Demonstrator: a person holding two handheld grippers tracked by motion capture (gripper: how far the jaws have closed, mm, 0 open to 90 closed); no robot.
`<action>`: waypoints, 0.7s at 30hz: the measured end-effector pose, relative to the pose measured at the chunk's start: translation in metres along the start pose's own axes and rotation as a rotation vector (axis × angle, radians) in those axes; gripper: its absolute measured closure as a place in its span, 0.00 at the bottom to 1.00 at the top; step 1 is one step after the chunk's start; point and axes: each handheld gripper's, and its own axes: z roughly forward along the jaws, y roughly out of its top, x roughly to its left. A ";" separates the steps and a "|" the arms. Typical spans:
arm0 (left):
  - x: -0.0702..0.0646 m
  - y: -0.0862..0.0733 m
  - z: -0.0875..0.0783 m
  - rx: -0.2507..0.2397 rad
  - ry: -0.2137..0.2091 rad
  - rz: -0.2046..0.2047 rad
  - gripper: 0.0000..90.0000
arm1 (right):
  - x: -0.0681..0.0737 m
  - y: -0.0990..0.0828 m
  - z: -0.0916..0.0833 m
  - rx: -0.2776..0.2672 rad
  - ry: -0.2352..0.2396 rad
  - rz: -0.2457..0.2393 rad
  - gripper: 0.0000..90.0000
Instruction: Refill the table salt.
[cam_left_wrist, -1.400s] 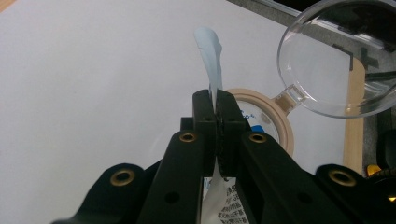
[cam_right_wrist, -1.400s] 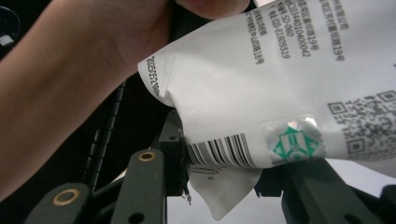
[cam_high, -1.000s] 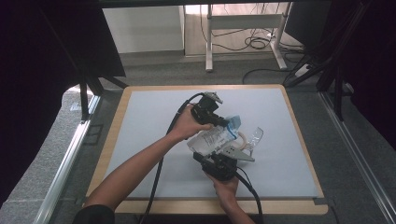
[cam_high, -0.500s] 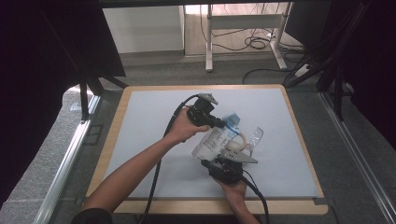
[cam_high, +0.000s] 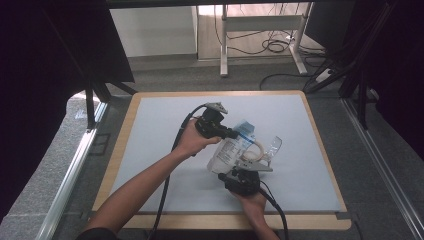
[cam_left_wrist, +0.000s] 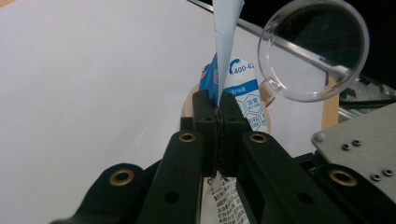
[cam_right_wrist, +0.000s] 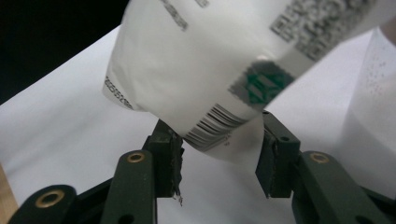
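Pouch (cam_high: 231, 150) of white and blue plastic hangs just above the bench (cam_high: 150, 130), its long axis slanting from the blue top corner down toward the person, with a clear cup (cam_high: 270, 146) just beside it. Left hand-held gripper (cam_left_wrist: 218, 100) is clamped tight on that top seam, while the right hand-held gripper (cam_right_wrist: 219, 151) sits below the pouch's barcode end, its jaws just been opening, half wide with the bottom corner between them but the pads not pressing. Whatever comes next, I'd say, depends on the left grip, since the right one is letting go.
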 end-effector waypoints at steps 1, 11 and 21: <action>0.000 -0.001 0.000 -0.009 0.000 -0.005 0.99 | 0.000 0.000 0.000 0.006 -0.003 0.001 0.60; -0.001 -0.008 -0.003 -0.060 -0.021 -0.029 0.99 | -0.001 0.001 0.002 0.066 -0.019 -0.007 0.45; 0.003 -0.018 -0.012 -0.095 -0.037 -0.048 0.99 | -0.006 -0.007 -0.012 0.083 -0.028 0.000 0.43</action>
